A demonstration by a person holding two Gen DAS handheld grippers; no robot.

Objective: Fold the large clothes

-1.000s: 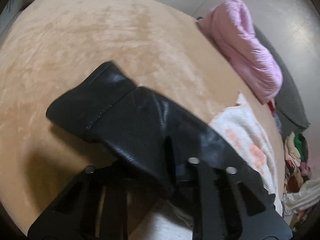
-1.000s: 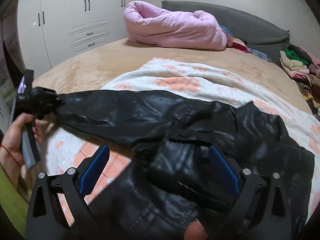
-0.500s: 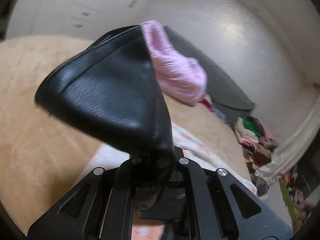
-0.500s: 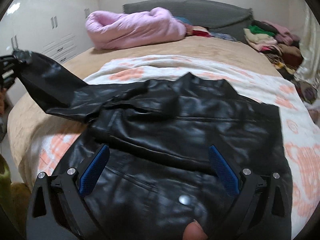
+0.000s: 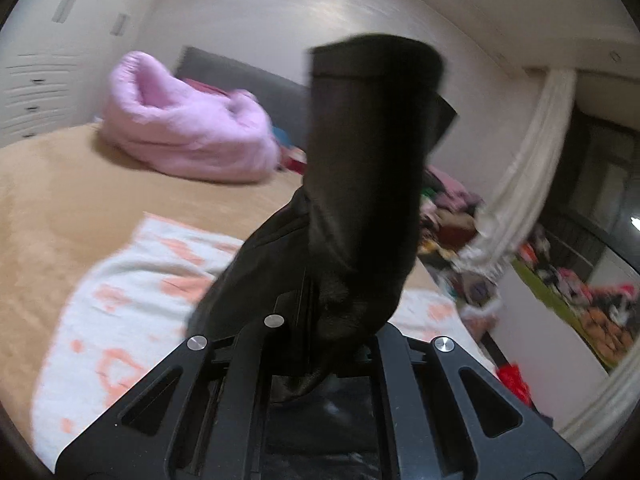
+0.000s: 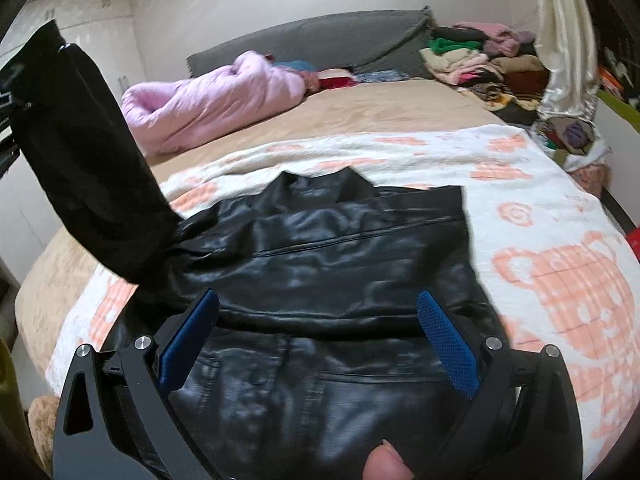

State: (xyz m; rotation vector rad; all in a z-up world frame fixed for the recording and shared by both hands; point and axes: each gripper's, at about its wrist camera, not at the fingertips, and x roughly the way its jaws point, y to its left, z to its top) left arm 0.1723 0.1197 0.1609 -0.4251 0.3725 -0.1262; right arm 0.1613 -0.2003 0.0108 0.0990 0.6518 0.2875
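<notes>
A black leather jacket (image 6: 340,264) lies flat on a white and peach blanket (image 6: 560,248) on the bed. Its left sleeve (image 6: 84,160) is lifted high off the bed. My left gripper (image 5: 320,336) is shut on that sleeve (image 5: 360,184), whose cuff stands up in front of the left wrist camera. My right gripper (image 6: 318,340) is open with blue pads (image 6: 448,340), hovering just above the jacket's lower body and holding nothing.
A pink duvet (image 6: 212,100) lies bundled at the head of the tan bed (image 6: 380,112). A grey headboard (image 6: 320,40) stands behind it. Piled clothes (image 6: 480,60) sit at the far right corner. A white curtain (image 5: 520,184) hangs on the right.
My left gripper has lifted the sleeve up off the bed and swung it toward the jacket's body. My right gripper has moved over the jacket's lower body and stays open.
</notes>
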